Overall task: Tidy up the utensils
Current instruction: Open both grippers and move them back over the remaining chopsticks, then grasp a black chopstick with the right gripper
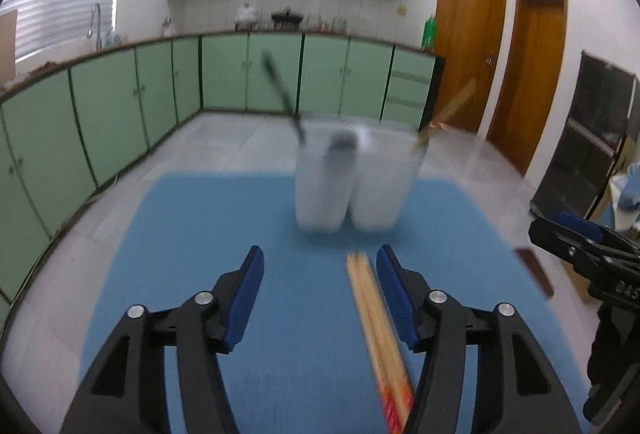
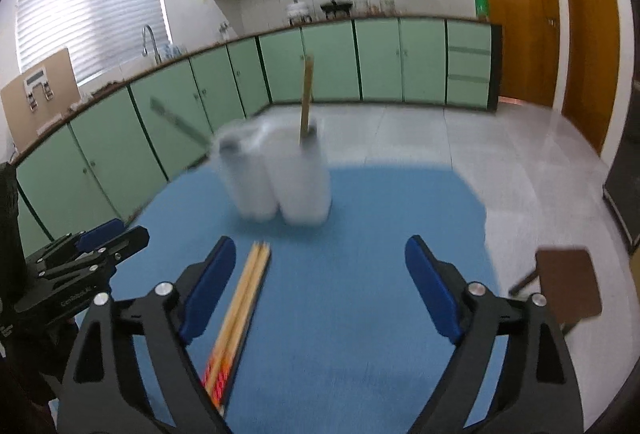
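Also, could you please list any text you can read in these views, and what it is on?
"GenRobot.AI": faint, on the body of the left tongs.
"DAS": letters cut off at the frame edge, on the right tongs.
Chopsticks: any print on the red ends is too blurred to read.

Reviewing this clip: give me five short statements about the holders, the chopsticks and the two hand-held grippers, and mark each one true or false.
1. Two white holders stand side by side on the blue mat. True.
2. The bundle of chopsticks lies flat on the mat. True.
3. The left hand-held gripper is clamped on the chopsticks. False: its jaws stand apart, and the chopsticks lie between them near one finger, ungripped.
4. Both holders are empty. False: a dark utensil sticks out of one, a wooden stick out of the other.
5. The right hand-held gripper holds a spoon. False: it is open and empty.
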`<state>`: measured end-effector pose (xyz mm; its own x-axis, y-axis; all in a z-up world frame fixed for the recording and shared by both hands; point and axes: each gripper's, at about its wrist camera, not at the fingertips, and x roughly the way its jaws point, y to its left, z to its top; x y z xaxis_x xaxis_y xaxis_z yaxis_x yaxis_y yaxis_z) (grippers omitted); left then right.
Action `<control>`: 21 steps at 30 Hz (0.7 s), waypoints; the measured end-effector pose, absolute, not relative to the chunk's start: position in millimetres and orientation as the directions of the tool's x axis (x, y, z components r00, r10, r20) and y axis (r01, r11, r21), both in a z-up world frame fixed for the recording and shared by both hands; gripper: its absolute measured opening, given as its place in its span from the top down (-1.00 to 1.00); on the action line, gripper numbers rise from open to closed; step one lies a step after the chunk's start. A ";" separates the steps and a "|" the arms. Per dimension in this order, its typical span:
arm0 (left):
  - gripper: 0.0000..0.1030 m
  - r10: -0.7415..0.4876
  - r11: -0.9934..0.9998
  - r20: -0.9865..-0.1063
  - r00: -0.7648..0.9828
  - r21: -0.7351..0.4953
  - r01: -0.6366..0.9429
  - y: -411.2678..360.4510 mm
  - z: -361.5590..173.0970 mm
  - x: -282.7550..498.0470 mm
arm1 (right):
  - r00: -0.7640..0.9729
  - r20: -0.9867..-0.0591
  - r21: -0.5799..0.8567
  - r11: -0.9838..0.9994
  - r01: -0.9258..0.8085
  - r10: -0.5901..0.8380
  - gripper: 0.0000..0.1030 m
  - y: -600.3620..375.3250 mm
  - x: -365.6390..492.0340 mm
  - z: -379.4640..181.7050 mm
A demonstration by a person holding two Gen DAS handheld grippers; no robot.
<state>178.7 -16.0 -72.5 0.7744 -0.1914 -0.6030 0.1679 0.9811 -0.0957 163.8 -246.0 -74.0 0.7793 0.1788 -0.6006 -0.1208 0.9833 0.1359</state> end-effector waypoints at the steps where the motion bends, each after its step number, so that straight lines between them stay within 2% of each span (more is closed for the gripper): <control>1: -0.13 -0.188 0.982 -0.623 0.759 -0.095 0.165 -15.6 -82.1 174.2 | 0.763 -0.623 0.134 0.984 -0.117 0.176 -0.66 -242.5 157.1 -88.3; 7: -0.14 -0.146 0.987 -0.715 0.684 -0.060 0.147 -9.5 -129.8 152.5 | 0.674 -0.716 0.129 0.984 -0.127 0.181 -0.66 -217.1 126.7 -138.4; 15: -0.14 -0.121 0.989 -0.755 0.645 -0.041 0.139 -13.2 -151.1 133.2 | 0.610 -0.766 0.120 0.977 -0.174 0.203 -0.61 -187.2 108.8 -160.1; 21: -0.17 -0.110 0.992 -0.759 0.641 -0.045 0.117 -10.8 -152.3 127.8 | 0.583 -0.792 0.071 0.976 -0.207 0.181 -0.36 -173.7 102.8 -167.4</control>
<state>127.8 -10.8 -152.3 0.6414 -0.1101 -0.7592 0.1168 0.9921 -0.0452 102.8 -173.7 -167.4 0.5830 0.1811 -0.7920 -0.2068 0.9758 0.0708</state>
